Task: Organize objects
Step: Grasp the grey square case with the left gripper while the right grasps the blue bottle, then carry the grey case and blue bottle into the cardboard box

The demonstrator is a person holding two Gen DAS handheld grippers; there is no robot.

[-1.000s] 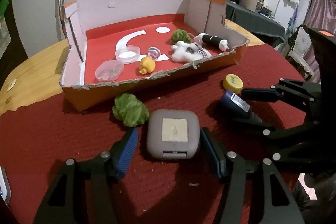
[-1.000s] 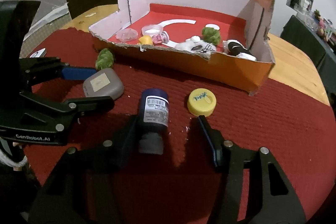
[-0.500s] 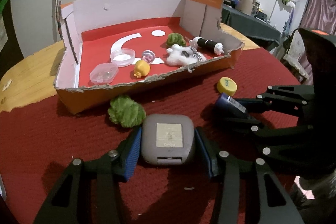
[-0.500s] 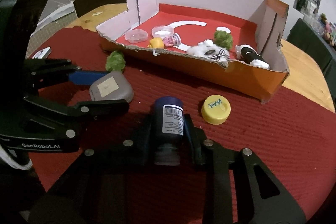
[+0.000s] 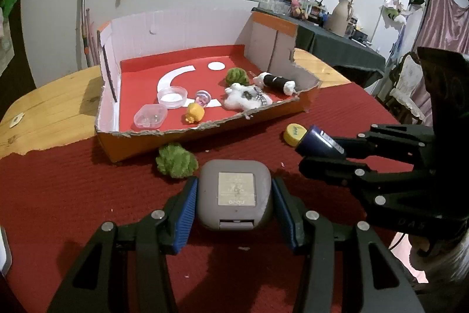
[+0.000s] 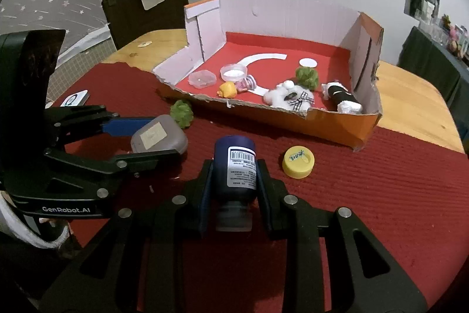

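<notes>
A grey rounded case (image 5: 234, 175) sits between the blue pads of my left gripper (image 5: 234, 189), which is shut on it just above the red cloth. In the right wrist view my right gripper (image 6: 234, 170) is shut on a dark blue bottle (image 6: 234, 154) with a white barcode label, its base pointing forward. Each gripper shows in the other's view: the right one (image 5: 322, 150) with the bottle (image 5: 313, 137), the left one (image 6: 152, 143) with the case (image 6: 158, 137). An open cardboard box (image 5: 132, 145) with a red floor stands just beyond both.
A yellow cap (image 6: 298, 162) and a green fuzzy ball (image 5: 176, 162) lie on the red cloth (image 5: 58, 195) in front of the box. Inside the box are clear tubs, a yellow toy, a white plush, another green ball and a black roll. Bare wooden tabletop (image 5: 44, 113) flanks the box.
Both grippers stood open around their objects a second ago. They have closed on the case and the bottle and risen slightly with them.
</notes>
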